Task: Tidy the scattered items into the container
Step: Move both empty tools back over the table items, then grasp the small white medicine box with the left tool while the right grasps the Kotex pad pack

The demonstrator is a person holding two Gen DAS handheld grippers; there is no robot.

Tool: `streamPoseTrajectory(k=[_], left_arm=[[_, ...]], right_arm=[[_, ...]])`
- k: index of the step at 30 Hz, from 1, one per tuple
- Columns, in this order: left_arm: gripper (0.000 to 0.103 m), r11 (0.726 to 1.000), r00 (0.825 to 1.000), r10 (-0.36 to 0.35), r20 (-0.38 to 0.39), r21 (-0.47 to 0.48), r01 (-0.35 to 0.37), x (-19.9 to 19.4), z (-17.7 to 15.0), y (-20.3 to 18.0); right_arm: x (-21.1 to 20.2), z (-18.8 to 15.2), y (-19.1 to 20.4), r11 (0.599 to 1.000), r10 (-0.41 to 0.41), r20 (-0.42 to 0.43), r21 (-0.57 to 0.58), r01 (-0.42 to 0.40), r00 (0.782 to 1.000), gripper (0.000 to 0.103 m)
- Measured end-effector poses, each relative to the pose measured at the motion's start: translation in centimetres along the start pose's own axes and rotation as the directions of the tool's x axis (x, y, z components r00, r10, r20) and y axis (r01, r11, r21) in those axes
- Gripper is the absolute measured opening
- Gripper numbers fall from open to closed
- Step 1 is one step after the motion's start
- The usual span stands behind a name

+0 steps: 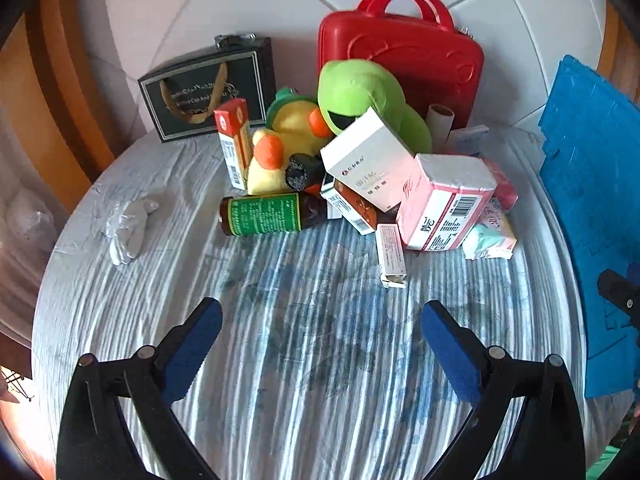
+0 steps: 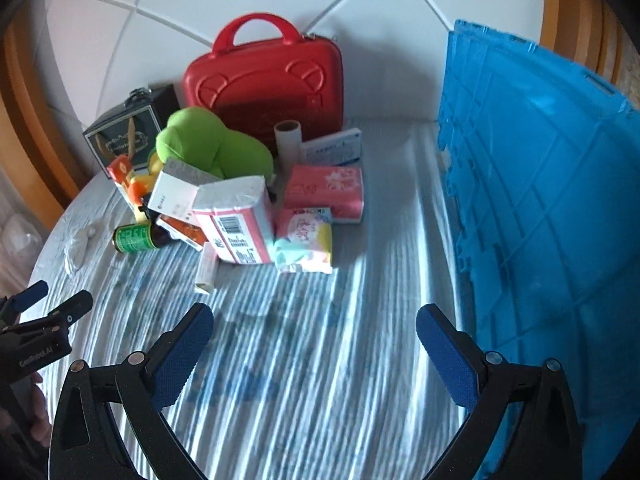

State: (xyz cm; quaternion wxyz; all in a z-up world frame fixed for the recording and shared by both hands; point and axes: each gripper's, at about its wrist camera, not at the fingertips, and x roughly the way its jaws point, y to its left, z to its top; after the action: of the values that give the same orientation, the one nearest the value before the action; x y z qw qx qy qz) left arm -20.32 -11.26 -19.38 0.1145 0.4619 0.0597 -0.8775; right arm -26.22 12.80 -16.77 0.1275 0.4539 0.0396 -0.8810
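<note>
Both the left gripper point(image 1: 321, 332) and right gripper point(image 2: 315, 338) are hovering wide open and empty, while the pink tissue pack point(image 2: 236, 222), probably light and squashy, is inviting a grasp across its narrow sides.

1. Left gripper point(image 1: 321, 322): jaws standing wide apart, blue-padded fingers point(image 1: 192, 350) gripping nothing, hovering low and pointing forward.
2. Right gripper point(image 2: 315, 330): jaws likewise spread wide, pads point(image 2: 450, 356) bare, hovering alongside the left gripper, which is showing at its left.
</note>
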Motion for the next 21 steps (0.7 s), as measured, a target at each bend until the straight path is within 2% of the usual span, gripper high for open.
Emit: streamPoseTrajectory(k=[5, 8, 10, 14, 17, 18, 21], left_arm=[[0.101, 0.999, 0.997, -0.03, -0.068, 0.023, 0.032, 6.7, 1.0, -2.8], [0.101, 0.999, 0.995, -0.001, -0.102, 0.035, 0.005, 10.6, 1.6, -3.9], [0.101, 0.999, 0.994, -0.01, -0.113, 0.032, 0.014, 12.6, 2.0, -4.2], [0.099, 0.998, 0.994, -0.025, -0.102, 0.049, 0.03, 15.0, 2.3, -5.1], [0.092, 0.996, 0.994, -0.029, -0.103, 0.08, 0.038, 16.3, 2.1, -5.8], [0.086, 0.996, 0.994, -0.028, -0.11, 0.086, 0.037, 16.8, 2.0, -6.0], [0.085, 0.997, 0.996, -0.049, -0.081, 0.051, 0.053, 17.2, 1.9, -5.8]], right_arm=[[7.0, 0.8, -0.8, 1.0, 0.001, -0.117, -0.021, -0.004, 0.993, 0.103], [10.9, 1.4, -1.6, 1.0, 0.015, -0.16, 0.001, -0.015, 0.987, 0.103], [13.3, 1.9, -1.8, 1.0, 0.025, -0.174, 0.02, -0.021, 0.984, 0.103], [17.3, 2.5, -1.9, 0.997, 0.055, -0.187, 0.066, -0.043, 0.981, 0.103], [19.4, 2.6, -1.3, 0.995, 0.088, -0.191, 0.055, -0.078, 0.978, 0.103], [20.1, 2.5, -1.1, 0.996, 0.086, -0.19, 0.046, -0.079, 0.978, 0.103], [21.6, 2.2, -1.1, 0.997, 0.075, -0.176, 0.04, -0.069, 0.982, 0.103]])
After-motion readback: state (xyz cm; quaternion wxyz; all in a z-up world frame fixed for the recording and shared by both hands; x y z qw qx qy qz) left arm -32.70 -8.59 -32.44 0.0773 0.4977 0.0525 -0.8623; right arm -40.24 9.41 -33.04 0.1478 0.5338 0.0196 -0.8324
